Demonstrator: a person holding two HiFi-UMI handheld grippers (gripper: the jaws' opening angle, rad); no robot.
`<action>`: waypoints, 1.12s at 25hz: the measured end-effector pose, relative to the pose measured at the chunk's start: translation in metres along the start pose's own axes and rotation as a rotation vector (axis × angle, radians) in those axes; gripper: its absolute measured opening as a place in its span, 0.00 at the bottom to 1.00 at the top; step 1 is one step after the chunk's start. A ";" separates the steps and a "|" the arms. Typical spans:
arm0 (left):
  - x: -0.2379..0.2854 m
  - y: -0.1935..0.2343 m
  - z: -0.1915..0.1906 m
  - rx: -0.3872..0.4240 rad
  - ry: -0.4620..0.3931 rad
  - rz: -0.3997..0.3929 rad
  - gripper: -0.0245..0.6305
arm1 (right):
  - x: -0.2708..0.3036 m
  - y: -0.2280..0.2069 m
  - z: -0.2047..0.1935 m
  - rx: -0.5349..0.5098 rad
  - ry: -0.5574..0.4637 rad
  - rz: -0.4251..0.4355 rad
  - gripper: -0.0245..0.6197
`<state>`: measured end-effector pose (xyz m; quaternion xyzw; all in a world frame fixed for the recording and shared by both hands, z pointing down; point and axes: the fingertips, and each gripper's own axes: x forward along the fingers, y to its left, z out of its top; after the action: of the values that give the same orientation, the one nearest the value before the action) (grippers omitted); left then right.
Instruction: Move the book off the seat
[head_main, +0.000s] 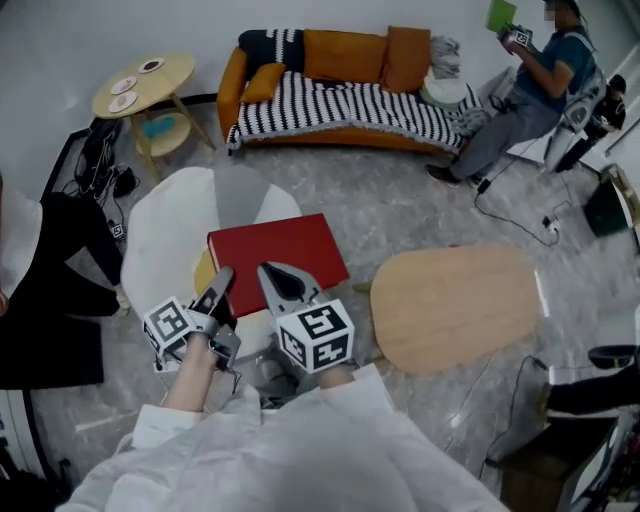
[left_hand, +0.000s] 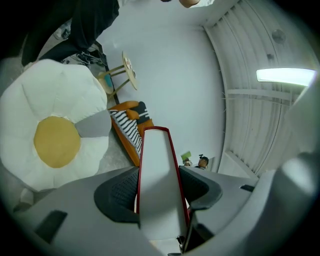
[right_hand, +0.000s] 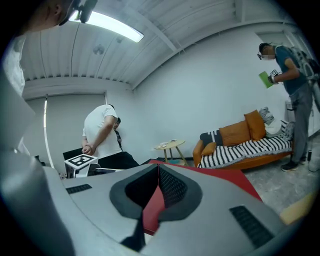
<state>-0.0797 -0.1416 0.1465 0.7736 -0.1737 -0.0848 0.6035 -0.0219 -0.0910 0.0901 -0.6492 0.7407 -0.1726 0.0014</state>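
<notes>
A red hardcover book (head_main: 275, 255) lies flat over the right side of a fried-egg-shaped seat cushion (head_main: 160, 235); I cannot tell whether it touches the cushion. My left gripper (head_main: 218, 290) is shut on the book's near left edge. My right gripper (head_main: 278, 283) is shut on its near edge. In the left gripper view the book (left_hand: 156, 150) runs edge-on between the jaws of the left gripper (left_hand: 157, 189), with the cushion (left_hand: 55, 135) to the left. In the right gripper view the right gripper (right_hand: 157, 192) clamps the red cover (right_hand: 225, 177).
A pale wooden table top (head_main: 455, 305) lies to the right of the book. A striped orange sofa (head_main: 340, 85), a round side table (head_main: 145, 85) and a seated person (head_main: 530, 90) are at the back. Cables (head_main: 510, 215) trail on the floor. A person in white (right_hand: 102, 132) stands behind.
</notes>
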 end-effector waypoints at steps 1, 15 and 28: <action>0.005 -0.002 -0.004 0.002 0.018 -0.008 0.42 | -0.005 -0.006 -0.001 0.005 -0.005 -0.022 0.06; 0.105 -0.046 -0.110 0.026 0.285 -0.092 0.42 | -0.103 -0.116 0.006 0.069 -0.094 -0.301 0.06; 0.199 -0.114 -0.284 0.054 0.516 -0.148 0.42 | -0.272 -0.234 0.008 0.119 -0.165 -0.538 0.06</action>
<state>0.2204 0.0650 0.1257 0.7960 0.0405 0.0760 0.5992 0.2474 0.1464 0.0826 -0.8330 0.5279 -0.1566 0.0538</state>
